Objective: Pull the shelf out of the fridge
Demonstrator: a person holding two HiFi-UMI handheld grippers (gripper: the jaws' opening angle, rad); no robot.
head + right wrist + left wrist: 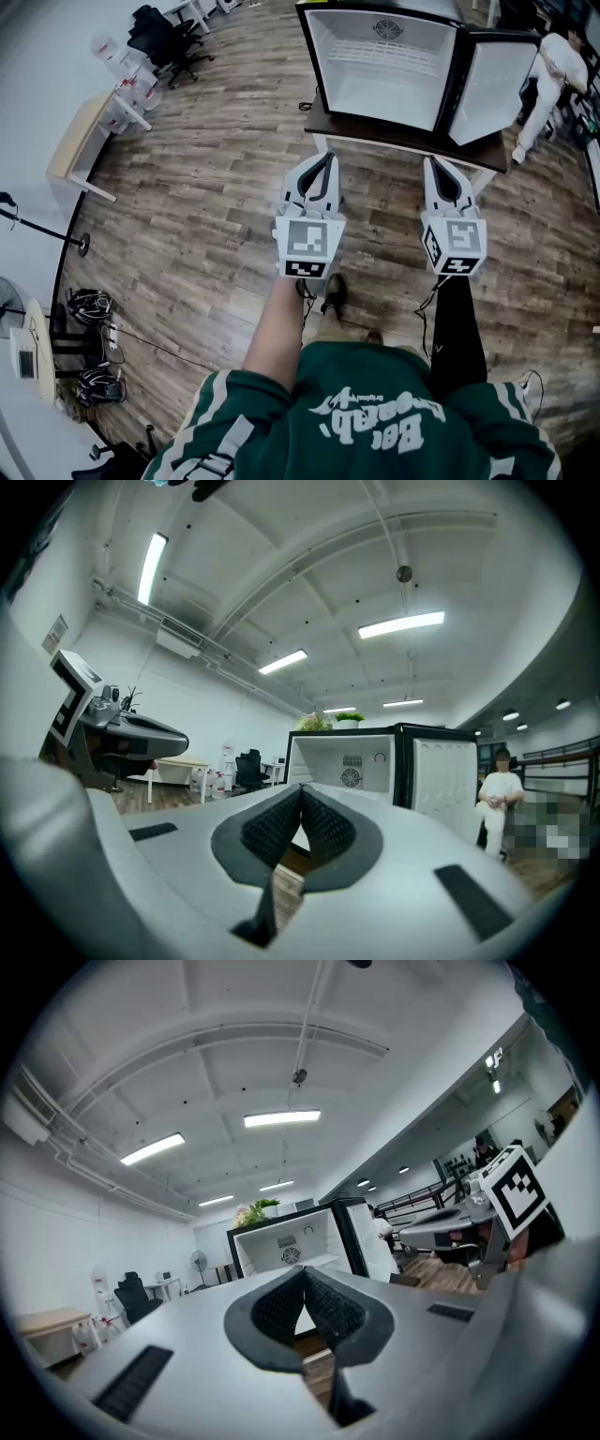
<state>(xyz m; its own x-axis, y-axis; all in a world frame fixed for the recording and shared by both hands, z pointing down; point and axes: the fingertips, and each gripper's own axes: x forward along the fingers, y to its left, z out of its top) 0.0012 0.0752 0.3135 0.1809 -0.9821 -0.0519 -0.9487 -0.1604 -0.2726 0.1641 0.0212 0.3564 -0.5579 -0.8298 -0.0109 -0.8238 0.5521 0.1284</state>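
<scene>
A small fridge (384, 66) stands open on a dark low table (403, 141), its door (497, 84) swung out to the right. Inside, a white wire shelf (394, 54) lies across the white cavity. My left gripper (326, 157) and right gripper (437, 164) are held side by side in front of the table, short of the fridge. Both are shut with nothing between the pads. The fridge (291, 1246) shows beyond the closed left gripper (303, 1274), and likewise the fridge (352, 766) beyond the closed right gripper (302, 789).
A person in white (553, 75) stands right of the fridge door. A light desk (80, 141), water bottles (122, 66) and an office chair (169, 37) are at the far left. Helmets (89, 305) and cables lie on the wood floor at left.
</scene>
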